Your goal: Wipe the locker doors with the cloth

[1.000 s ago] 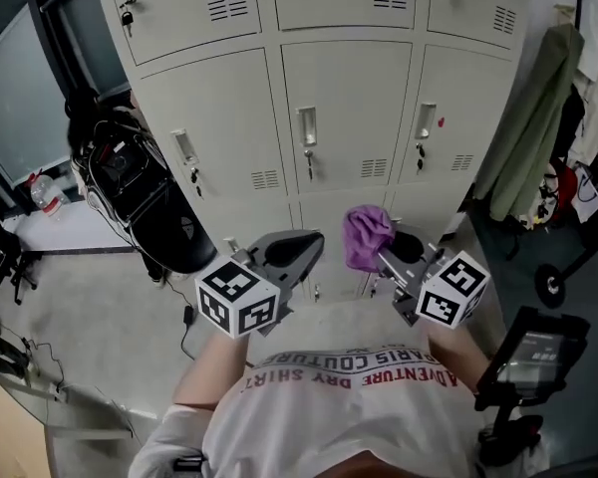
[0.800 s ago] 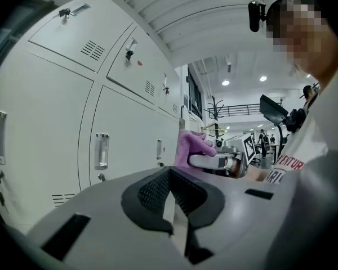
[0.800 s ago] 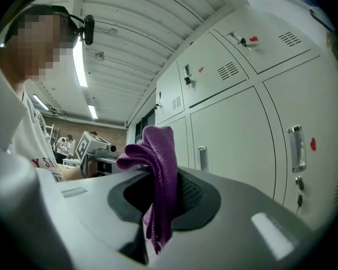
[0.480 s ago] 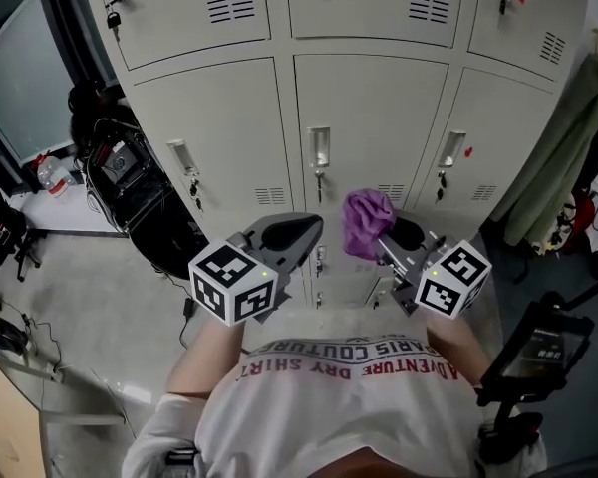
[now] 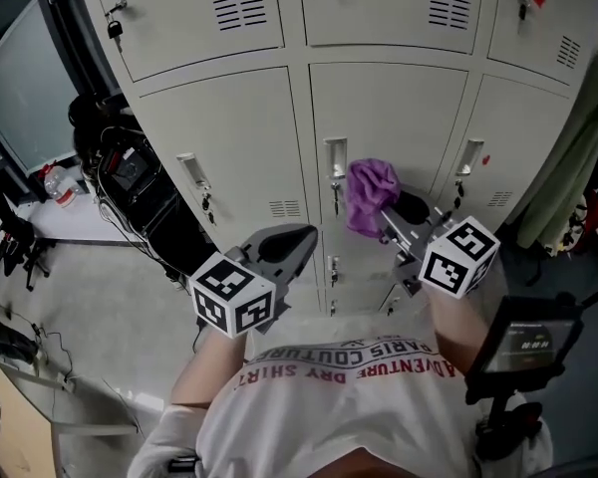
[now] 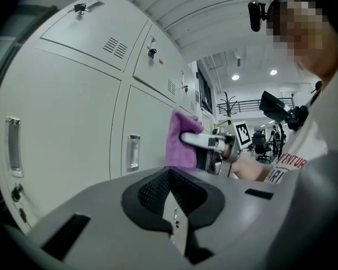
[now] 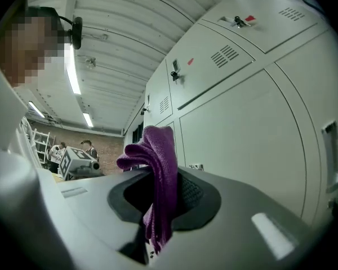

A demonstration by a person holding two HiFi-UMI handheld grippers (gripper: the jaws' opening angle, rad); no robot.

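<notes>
Beige locker doors [image 5: 389, 118] fill the wall in front of me. My right gripper [image 5: 391, 210] is shut on a bunched purple cloth [image 5: 369, 192], held up close to the middle door beside its handle [image 5: 335, 162]; I cannot tell whether the cloth touches the door. In the right gripper view the cloth [image 7: 160, 173] hangs out between the jaws of the right gripper [image 7: 160, 193], with a door [image 7: 253, 139] just beyond. My left gripper [image 5: 297, 239] is lower and further from the lockers, shut and holding nothing. The left gripper view shows the left gripper [image 6: 170, 176] and the cloth [image 6: 177, 142].
Black bags and cables [image 5: 130, 182] lie on the floor at the left of the lockers. A green coat [image 5: 578, 157] hangs at the right. A black device on a stand [image 5: 523, 342] stands close by my right side.
My right gripper has risen with the cloth, from the lower row of doors to the middle door's handle height. The left gripper has stayed low and shut.
</notes>
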